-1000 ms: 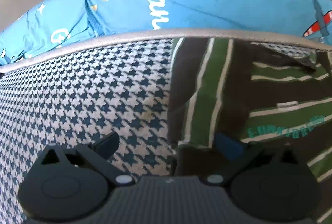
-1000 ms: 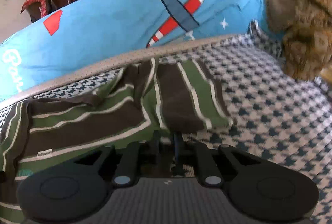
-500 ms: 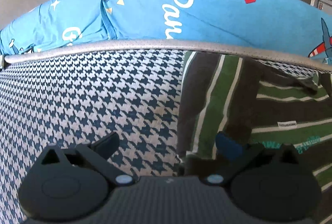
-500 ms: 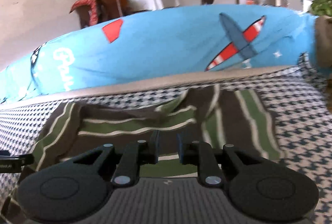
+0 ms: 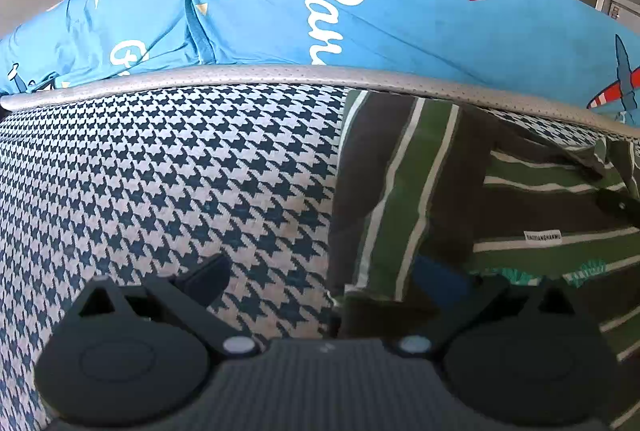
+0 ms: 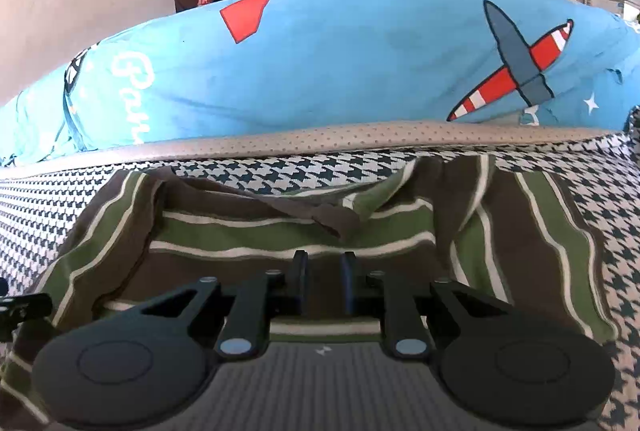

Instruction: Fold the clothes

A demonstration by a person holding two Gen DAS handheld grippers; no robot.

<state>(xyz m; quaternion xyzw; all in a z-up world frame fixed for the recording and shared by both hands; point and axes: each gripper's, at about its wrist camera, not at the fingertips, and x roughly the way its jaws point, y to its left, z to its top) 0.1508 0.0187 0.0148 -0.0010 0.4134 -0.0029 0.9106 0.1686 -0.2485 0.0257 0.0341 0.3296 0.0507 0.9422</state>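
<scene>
Blue cushion: a long bright-blue padded cushion (image 6: pixel 340 71) printed with a red-and-white aeroplane and white script runs along the back, behind a grey perforated piping edge (image 5: pixel 280 75).
Seat: navy-and-white houndstooth upholstery (image 5: pixel 160 171) carries the work (a sofa seat, by the look of it).
Garment: the brown, green and white striped shirt (image 6: pixel 280 231) lies flat on the houndstooth, both sleeves turned in over the body, its neckline rumpled near the piping; a small white label (image 5: pixel 543 235) shows on the upper layer.
Left tool (image 5: pixel 320 279): jaws spread wide, straddling the shirt's left folded edge, one finger over bare houndstooth and the blue-padded one over cloth; nothing is held.
Right tool (image 6: pixel 323 281): fingers drawn almost together with a narrow gap, low over the shirt's middle; whether any cloth is pinched I cannot tell.
Stage: sleeves are in, so a crosswise fold of the body looks due.
Risk: a bite on the top layer alone would drag the sleeve open again; the rumpled collar could set a crooked crease; uneven lifts would skew the stripes.
</scene>
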